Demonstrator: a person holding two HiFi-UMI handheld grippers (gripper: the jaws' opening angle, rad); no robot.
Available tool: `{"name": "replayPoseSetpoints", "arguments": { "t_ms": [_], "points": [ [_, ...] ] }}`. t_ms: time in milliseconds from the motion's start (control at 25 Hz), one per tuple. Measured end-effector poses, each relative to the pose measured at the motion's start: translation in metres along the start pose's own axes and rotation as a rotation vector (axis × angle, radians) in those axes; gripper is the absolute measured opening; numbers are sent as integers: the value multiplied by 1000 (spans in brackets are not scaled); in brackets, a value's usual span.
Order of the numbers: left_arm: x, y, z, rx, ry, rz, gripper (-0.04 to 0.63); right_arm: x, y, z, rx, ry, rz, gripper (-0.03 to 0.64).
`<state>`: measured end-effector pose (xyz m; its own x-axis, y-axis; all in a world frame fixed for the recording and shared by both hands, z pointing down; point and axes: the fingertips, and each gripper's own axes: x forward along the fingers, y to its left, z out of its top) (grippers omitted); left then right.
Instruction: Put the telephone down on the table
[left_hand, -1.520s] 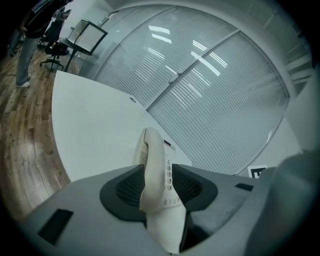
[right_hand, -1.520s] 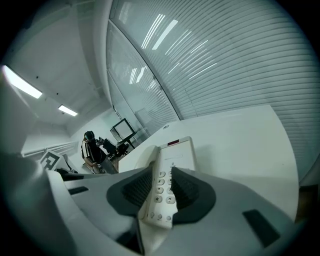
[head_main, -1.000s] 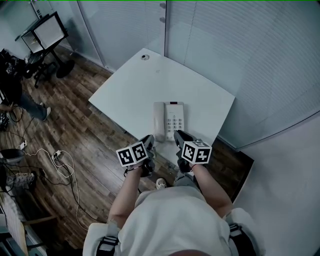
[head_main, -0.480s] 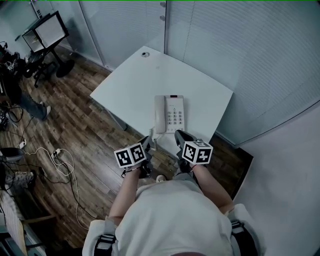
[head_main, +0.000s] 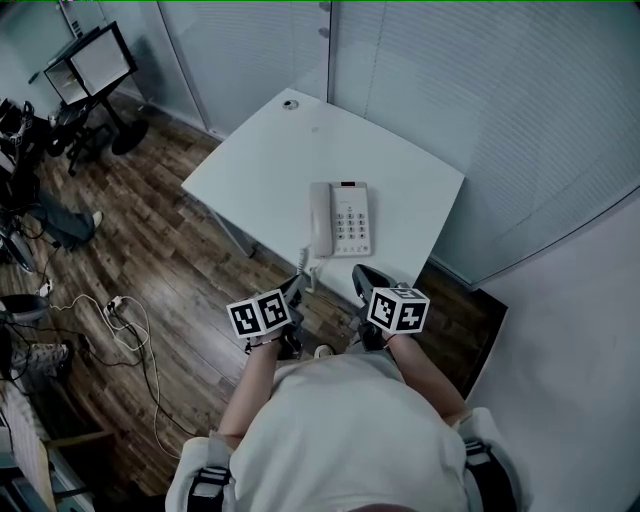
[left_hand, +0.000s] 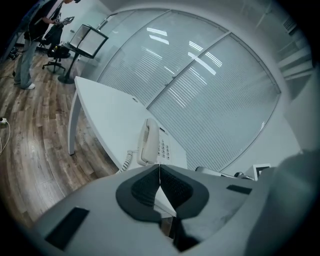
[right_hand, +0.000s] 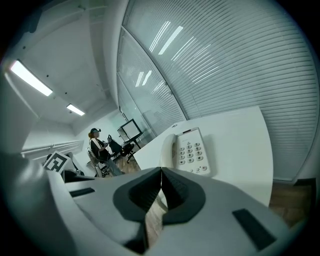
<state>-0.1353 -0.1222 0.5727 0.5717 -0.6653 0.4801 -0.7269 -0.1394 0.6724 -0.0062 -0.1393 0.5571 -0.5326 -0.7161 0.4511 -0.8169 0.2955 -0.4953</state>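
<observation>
My right gripper (right_hand: 161, 172) has just closed its jaws. The pads are pressed together with nothing between them. Past them I see a white telephone (right_hand: 191, 152) lying flat on the white table (right_hand: 240, 135). Far back, a person (right_hand: 97, 144) is near a monitor (right_hand: 131, 127).

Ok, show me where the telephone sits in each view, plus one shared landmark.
Head view: telephone at centre, near the closer edge of the table.
Left gripper view: telephone about centre, slightly low.
Right gripper view: telephone just right of centre.
Shared landmark: the white table under it.
</observation>
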Motion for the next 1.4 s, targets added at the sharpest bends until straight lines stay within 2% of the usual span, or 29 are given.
{"name": "replayPoseSetpoints", "arguments": {
  "t_ms": [560, 1400],
  "points": [
    [-5, -3, -14, -7, 8, -23, 21, -7, 7, -15, 12, 11, 18, 21],
    [2, -7, -19, -37, 19, -32, 21, -6, 9, -12, -14, 30, 44, 20]
  ]
}}
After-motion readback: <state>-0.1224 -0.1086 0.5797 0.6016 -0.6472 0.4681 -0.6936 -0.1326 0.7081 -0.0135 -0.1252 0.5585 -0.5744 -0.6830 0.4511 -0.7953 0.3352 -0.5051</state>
